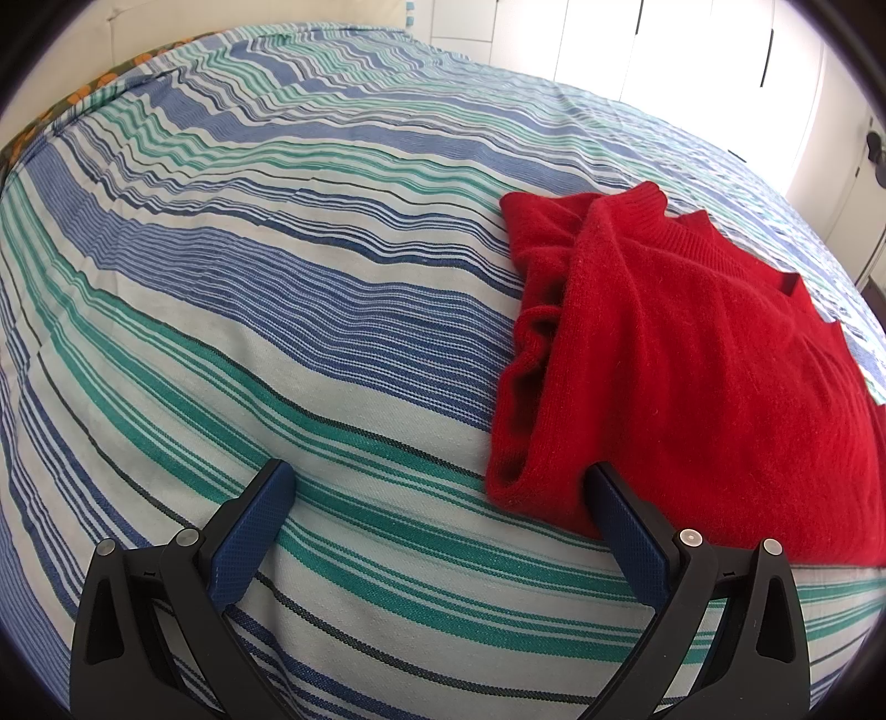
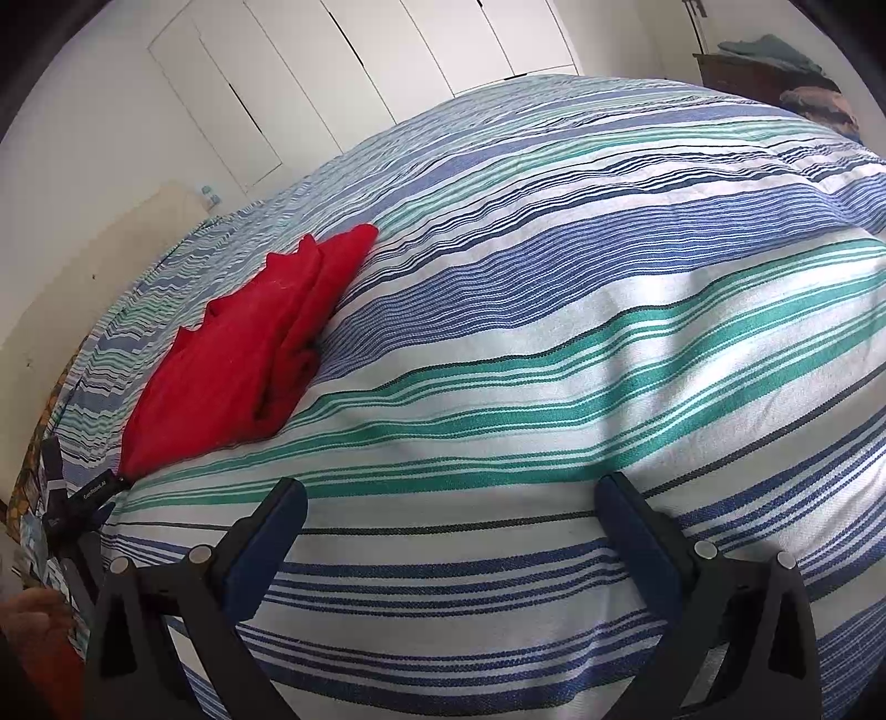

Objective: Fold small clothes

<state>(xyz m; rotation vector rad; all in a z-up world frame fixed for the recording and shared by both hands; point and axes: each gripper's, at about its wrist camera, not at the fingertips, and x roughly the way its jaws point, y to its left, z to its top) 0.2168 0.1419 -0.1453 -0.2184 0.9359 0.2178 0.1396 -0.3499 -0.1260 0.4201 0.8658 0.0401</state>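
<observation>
Left wrist view: camera sits just behind the left gripper (image 1: 437, 487), low over the striped bedspread (image 1: 277, 310), facing across the bed toward bright white closet doors (image 1: 692, 50) at 1 o'clock. Red sweater (image 1: 692, 360) close, at 2 o'clock.

Right wrist view: camera behind the right gripper (image 2: 451, 501), equally low, facing across the bedspread (image 2: 554, 310) toward closet doors (image 2: 354, 72) at 11 o'clock.

Shared: the bedspread and the sweater (image 2: 243, 354), here farther off at 10 o'clock. The left gripper's body (image 2: 83, 498) shows at 8 o'clock, so this camera stands to that gripper's right.
</observation>
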